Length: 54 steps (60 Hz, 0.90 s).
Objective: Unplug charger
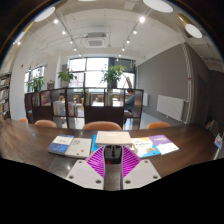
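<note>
My gripper [112, 158] is low over a dark wooden table [30, 145]. Its two pink pads [97, 160] stand close together and press on a small grey and dark block with a red mark, the charger [112, 156], from both sides. The charger fills the gap between the fingers. No cable or socket shows in this view.
Just beyond the fingers lies a white booklet [112, 138]. Coloured booklets lie to the left [70, 146] and right [154, 146]. Brown chairs [103, 126] line the table's far edge. Past them are plants [113, 72] and large windows.
</note>
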Tool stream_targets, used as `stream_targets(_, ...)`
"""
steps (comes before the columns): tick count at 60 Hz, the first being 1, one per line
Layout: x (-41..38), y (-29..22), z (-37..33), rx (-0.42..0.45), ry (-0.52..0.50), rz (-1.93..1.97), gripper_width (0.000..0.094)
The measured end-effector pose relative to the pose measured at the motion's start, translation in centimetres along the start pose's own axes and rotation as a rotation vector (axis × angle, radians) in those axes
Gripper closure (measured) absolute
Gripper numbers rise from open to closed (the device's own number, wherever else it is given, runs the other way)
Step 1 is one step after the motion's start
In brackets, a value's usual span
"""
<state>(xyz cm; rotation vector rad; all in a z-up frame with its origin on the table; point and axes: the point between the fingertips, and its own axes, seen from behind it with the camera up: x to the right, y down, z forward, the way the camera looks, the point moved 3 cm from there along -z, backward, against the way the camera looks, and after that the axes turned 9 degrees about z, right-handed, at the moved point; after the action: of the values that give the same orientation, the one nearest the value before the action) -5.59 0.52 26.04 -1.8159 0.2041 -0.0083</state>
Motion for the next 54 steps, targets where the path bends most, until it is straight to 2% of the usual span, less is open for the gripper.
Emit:
stream_targets(5, 4.0, 6.3, 1.9, -0.14, 0.029, -0.028, 0.0743)
stream_targets(12, 5.9, 13.5, 3.6, -0.271, 0.012, -0.05, 0.0723)
stream_targets(21, 5.3, 19.6, 4.7, -0.369, -0.056, -0.046, 0.07)
stream_targets(30, 5.1, 22.9, 5.0, -0.439, -0.061, -0.076, 0.0668)
stream_targets(33, 4.8, 23.3, 4.7, -0.44, -0.072, -0.078, 0.062)
stream_targets(38, 4.5, 23.3, 4.1, -0.449, -0.086, -0.064, 0.04)
stream_targets(41, 4.4, 22.9, 3.5, -0.445, -0.085, -0.052, 0.0328)
stream_targets(50, 3.8, 17.4, 0.3, -0.352, -0.057, -0.021, 0.0217)
stream_targets(54, 3.2, 14.0, -2.4, -0.292, -0.044, -0.008, 0.0204)
